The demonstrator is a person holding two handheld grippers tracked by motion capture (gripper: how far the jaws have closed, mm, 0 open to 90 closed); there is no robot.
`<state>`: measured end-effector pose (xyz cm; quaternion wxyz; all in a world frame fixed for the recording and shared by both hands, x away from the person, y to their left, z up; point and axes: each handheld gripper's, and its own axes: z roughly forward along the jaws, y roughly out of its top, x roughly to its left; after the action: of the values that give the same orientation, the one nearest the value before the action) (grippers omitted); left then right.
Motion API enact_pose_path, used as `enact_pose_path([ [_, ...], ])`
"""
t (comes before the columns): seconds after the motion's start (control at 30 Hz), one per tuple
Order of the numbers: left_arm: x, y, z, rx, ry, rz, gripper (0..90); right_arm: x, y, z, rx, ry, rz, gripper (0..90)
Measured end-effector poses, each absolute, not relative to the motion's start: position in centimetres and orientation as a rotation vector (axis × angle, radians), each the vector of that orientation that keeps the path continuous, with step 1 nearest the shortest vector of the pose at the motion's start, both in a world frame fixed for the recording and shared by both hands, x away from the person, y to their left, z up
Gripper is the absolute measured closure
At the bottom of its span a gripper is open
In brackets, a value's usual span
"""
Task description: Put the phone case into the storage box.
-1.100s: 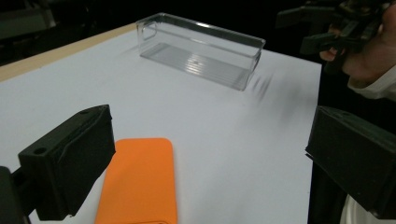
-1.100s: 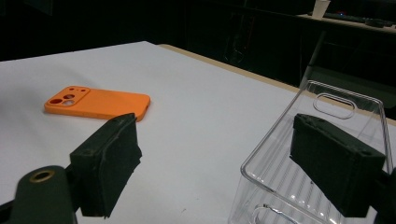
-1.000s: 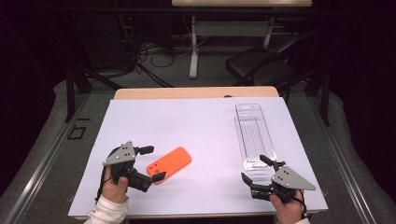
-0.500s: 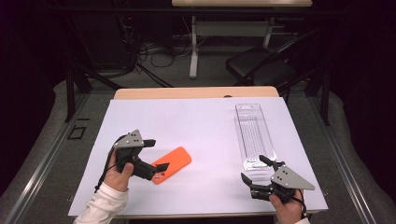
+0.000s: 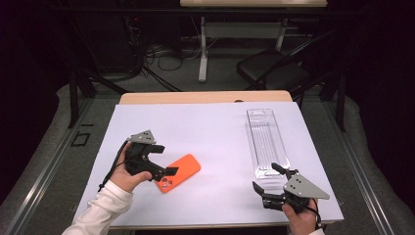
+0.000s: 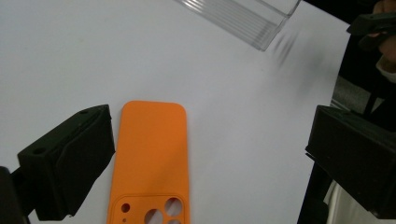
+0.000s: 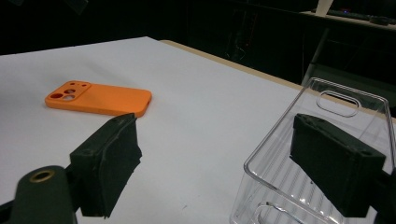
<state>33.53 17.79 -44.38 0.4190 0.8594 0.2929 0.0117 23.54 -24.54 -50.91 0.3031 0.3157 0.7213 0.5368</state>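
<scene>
Left tongs [image 5: 169, 171] moved over orange phone case [image 5: 179, 172], spread wide, not gripping

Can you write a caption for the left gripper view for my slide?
Open left gripper hovering over a flat orange phone case on a white table.

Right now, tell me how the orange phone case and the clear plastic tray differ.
The orange phone case is opaque and bright; the clear plastic tray is see-through, with a ribbed floor. The case is shorter and lies askew near the left gripper; the tray is longer and runs straight away from the right gripper. The case has camera cutouts at one end; the tray has a hang slot at its far end. Both lie flat on the white table, ungripped.
</scene>
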Motion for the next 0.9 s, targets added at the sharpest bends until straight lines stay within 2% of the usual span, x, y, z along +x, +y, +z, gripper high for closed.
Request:
enact_pose_path([
  [0.5, 34.3, 16.3, -43.9, 2.378, 0.783, 0.022, 0.9, 23.6, -24.5, -51.0, 0.837, 1.911, 1.414, 14.5],
  [0.57, 34.4, 16.2, -43.8, 2.406, 0.792, 0.028, 3.8, 23.6, -24.6, -51.0, 0.836, 1.913, 1.411, 14.5],
  [0.67, 34.7, 15.7, -43.7, 2.507, 0.857, 0.137, 10.3, 23.6, -24.5, -51.0, 0.835, 1.914, 1.410, 14.5],
  [0.9, 35.7, 15.3, -44.1, 2.572, 0.928, 0.078, 10.3, 23.6, -24.6, -51.1, 0.830, 1.917, 1.405, 14.5],
])
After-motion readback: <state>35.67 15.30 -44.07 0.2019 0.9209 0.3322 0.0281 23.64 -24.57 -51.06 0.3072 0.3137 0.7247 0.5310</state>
